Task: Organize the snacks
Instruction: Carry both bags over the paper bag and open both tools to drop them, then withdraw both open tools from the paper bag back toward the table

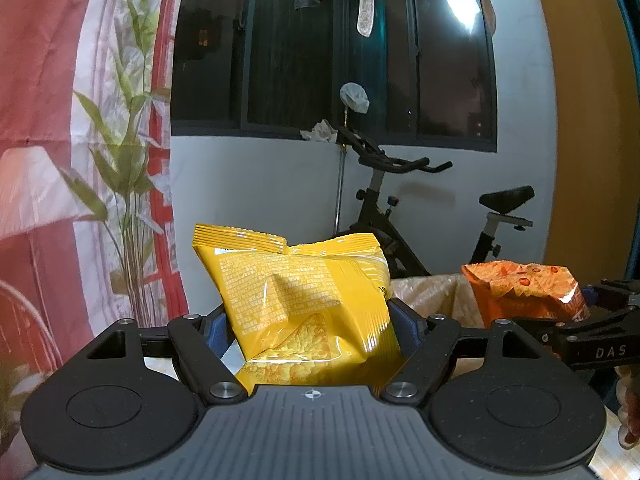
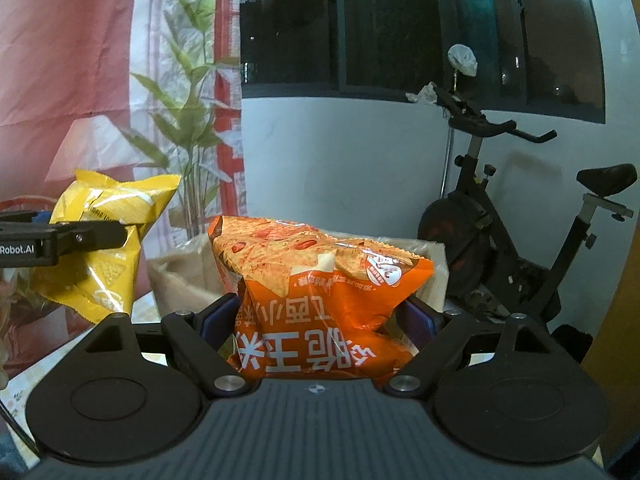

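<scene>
My left gripper is shut on a yellow snack bag and holds it upright in the air. The yellow bag also shows at the left of the right wrist view. My right gripper is shut on an orange snack bag with white lettering, upside down. The orange bag also shows at the right of the left wrist view. Both bags are held side by side above a pale cardboard box, also seen in the left wrist view.
An exercise bike stands behind the box by the white wall. A red and white curtain with a bamboo print hangs at the left. A dark window fills the back wall, with laundry hanging above.
</scene>
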